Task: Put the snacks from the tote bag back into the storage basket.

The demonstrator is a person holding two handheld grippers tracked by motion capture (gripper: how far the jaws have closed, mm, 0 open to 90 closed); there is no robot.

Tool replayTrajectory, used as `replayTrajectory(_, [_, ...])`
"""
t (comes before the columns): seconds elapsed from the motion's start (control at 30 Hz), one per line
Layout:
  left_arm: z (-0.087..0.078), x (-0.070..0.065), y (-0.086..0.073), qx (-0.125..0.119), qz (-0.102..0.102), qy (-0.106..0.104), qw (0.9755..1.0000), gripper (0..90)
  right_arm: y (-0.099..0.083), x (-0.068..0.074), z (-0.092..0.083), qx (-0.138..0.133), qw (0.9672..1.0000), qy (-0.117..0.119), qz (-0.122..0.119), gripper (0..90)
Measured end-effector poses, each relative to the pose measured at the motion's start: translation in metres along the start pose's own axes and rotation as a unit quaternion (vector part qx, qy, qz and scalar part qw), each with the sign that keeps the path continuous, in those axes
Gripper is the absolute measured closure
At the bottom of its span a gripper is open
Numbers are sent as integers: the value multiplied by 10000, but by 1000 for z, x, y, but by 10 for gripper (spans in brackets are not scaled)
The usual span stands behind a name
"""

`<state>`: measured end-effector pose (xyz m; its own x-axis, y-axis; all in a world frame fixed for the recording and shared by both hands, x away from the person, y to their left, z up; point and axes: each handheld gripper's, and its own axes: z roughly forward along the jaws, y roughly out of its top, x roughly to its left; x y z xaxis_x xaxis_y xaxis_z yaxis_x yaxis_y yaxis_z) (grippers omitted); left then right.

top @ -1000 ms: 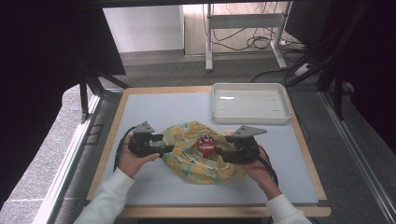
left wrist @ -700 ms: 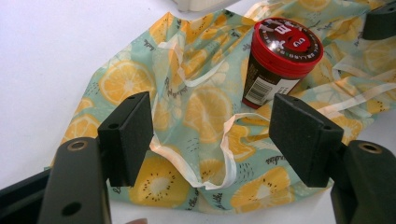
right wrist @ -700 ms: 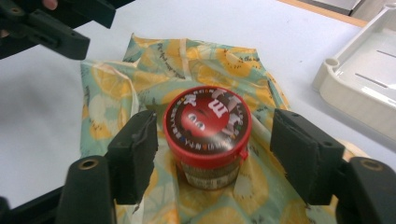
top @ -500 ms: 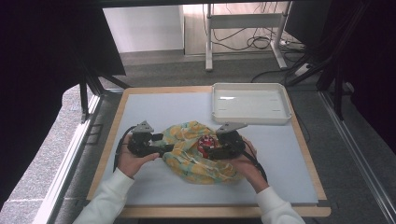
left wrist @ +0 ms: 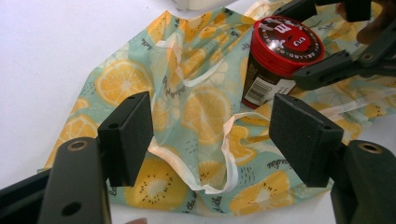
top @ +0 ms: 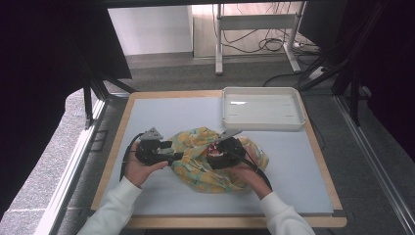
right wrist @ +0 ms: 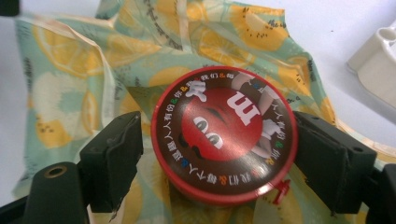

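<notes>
Two claws work at centre frame: our right claw (right wrist: 217,154) grips the red-lidded can (right wrist: 224,135) over the fruit-print bag (left wrist: 187,107), while our left claw (left wrist: 212,140), jaws wide, must next pinch the bag's rim.

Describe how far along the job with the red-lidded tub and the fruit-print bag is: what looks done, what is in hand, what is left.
Done: the right gripper has its jaws on both sides of the red-lidded tub, held over the fruit-print bag. In hand: the left gripper is open at the bag's edge, by its white handle strap, gripping nothing. Left: probably opening the bag and getting the tub inside. The white tray sits apart, untouched.
</notes>
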<state>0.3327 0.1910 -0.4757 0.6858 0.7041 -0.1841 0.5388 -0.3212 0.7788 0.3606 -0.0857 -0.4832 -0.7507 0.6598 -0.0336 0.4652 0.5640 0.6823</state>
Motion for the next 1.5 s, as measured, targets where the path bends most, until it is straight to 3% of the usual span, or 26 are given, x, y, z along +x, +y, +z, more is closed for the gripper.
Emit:
replayTrajectory(0.13, [2,2,0,-33,-96,-131,9999,308,0,1,7,85,9999,-57,39,209])
replayTrajectory(0.27, [2,3,-1,-13,-88,-127,9999,307,-1,1,12,141,9998,-173,-5,248])
replayTrajectory(0.5, [1,4,-1,-18,-98,-105,9999,308,1,-1,9,192,9998,-52,33,256])
replayTrajectory(0.8, [1,4,-1,-9,-87,-90,9999,307,12,-5,-21,-258,9996,120,50,257])
replayTrajectory(1.5, [2,4,-1,28,-95,-73,9999,308,20,-9,-46,-651,9970,414,14,258])
